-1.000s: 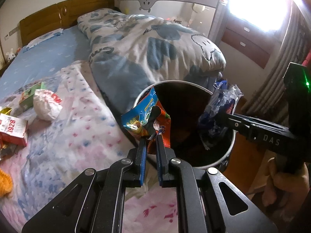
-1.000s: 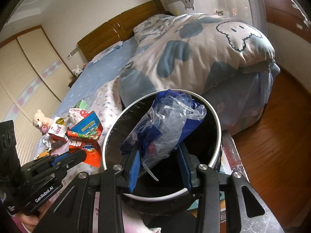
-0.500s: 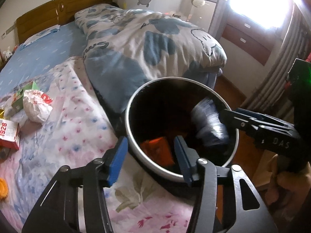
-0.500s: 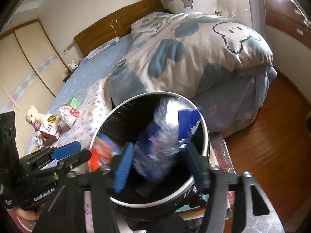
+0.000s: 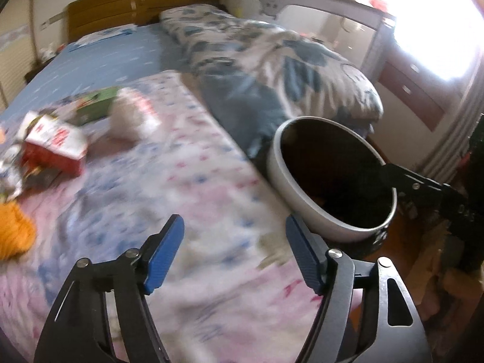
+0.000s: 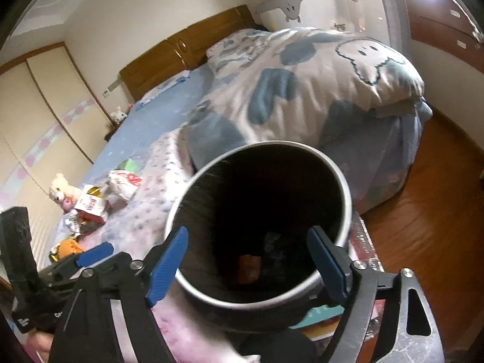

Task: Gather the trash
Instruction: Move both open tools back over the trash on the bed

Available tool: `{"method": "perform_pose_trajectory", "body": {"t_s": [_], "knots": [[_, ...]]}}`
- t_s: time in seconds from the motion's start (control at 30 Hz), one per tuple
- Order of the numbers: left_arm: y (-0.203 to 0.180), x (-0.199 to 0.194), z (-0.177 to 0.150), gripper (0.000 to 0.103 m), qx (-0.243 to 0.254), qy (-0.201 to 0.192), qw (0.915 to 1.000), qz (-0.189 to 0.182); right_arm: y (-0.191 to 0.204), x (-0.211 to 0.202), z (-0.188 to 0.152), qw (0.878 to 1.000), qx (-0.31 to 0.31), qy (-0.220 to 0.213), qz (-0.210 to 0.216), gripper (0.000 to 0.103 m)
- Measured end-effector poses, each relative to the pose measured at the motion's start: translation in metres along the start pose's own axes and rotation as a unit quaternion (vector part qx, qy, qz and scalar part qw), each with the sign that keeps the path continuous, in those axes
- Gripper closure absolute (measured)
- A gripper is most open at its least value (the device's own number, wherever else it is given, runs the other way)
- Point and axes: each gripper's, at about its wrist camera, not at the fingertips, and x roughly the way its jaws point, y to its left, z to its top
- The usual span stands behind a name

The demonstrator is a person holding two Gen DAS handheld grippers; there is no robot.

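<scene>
Beside bed, round white-rimmed dark bin holding orange wrapper. Left tool and right tool opening wide, gripping nothing. Remaining: red-white cardboard carton, crumpled white bag lying on floral sheet; likely light, crushable; pinching carton's edge, bag's bunched folds.

A bed with a wooden headboard carries everything. A blue sheet covers its far part, and a pale flowered blanket lies over the near part. A bunched quilt with blue patches and a ghost print lies along the far side. On the blanket lie a red and white carton, a crumpled white bag, a green box and an orange thing, blurred
</scene>
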Motion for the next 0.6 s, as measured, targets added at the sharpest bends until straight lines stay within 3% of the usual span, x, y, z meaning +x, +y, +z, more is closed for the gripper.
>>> {"method": "perform_pose_trajectory", "body": {"t_s": [0.6], "knots": [[0.099, -0.048, -0.044, 0.03, -0.093, -0.016, 0.9935, 0.064, 0.108, 0.026, -0.037, 0.995, -0.051, 0.026, 0.082, 0.016]]}}
